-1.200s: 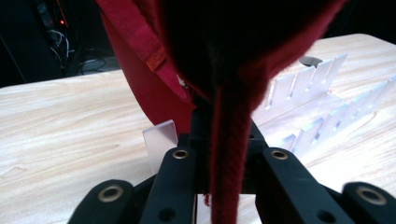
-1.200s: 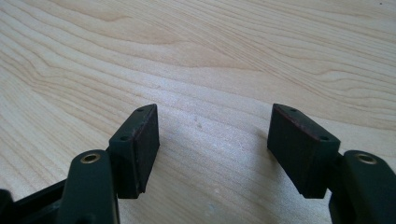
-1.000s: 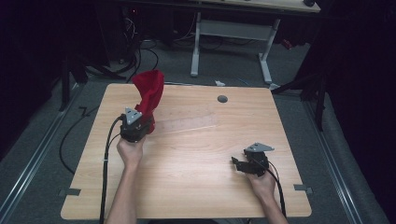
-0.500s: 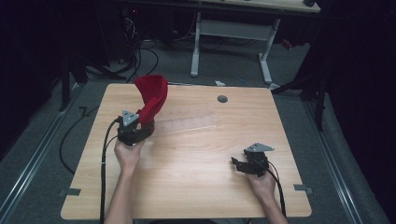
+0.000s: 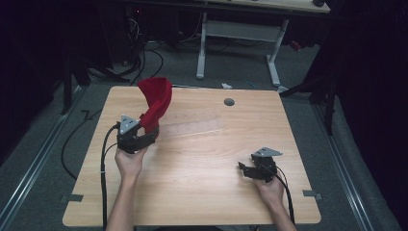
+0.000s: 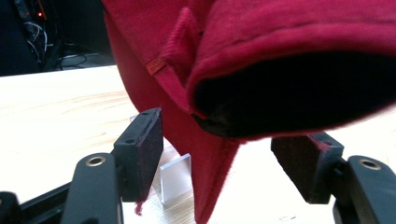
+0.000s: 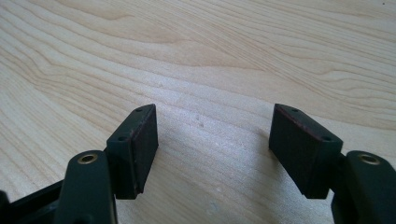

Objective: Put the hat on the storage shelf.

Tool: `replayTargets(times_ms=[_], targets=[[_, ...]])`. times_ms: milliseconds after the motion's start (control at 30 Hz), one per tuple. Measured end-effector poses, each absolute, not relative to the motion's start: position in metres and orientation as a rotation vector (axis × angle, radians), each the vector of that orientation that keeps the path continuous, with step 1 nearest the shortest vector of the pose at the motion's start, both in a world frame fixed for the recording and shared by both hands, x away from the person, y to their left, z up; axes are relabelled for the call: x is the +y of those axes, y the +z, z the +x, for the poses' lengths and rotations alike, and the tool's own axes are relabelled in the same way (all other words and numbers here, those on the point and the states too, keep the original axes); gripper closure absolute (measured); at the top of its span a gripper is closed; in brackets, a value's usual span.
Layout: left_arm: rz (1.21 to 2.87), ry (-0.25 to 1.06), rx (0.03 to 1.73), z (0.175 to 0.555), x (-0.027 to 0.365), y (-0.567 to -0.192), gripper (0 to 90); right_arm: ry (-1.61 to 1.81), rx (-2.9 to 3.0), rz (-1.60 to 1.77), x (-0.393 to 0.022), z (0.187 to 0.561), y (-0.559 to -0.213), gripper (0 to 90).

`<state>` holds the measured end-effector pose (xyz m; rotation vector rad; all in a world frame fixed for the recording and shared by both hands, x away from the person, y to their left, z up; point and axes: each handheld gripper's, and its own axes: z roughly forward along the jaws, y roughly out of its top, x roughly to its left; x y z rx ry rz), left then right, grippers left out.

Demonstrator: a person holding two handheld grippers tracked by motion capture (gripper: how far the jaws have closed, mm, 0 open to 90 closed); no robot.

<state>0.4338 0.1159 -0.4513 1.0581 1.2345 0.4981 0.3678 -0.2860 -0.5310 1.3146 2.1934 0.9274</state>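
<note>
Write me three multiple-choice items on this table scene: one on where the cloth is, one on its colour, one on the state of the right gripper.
1. Where is the cloth?
A. at the left gripper
B. at the right gripper
C. on the floor

2. What colour is the cloth?
A. blue
B. red
C. white

3. How do the right gripper's jaws stand?
A. shut on the cloth
B. shut on nothing
C. open over bare wood

Key: 1 A, the cloth rises from the left gripper in the high view and hangs between its parted jaws in the left gripper view. 2 B, it is red in both views. 3 C, the right gripper view shows its jaws apart over the table.
</note>
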Motion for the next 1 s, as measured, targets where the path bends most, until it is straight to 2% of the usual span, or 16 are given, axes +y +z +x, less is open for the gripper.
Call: replayTargets(times_ms=[600,1000], targets=[[1.049,0.441,1.282,0.406,0.125,-0.442,36.1,0.927,2.193,1.314,-0.286,0.368,-0.531,33.0],[1.02,0.424,1.244,0.386,0.122,-0.437,36.8,0.925,2.193,1.314,-0.286,0.368,-0.531,32.9]])
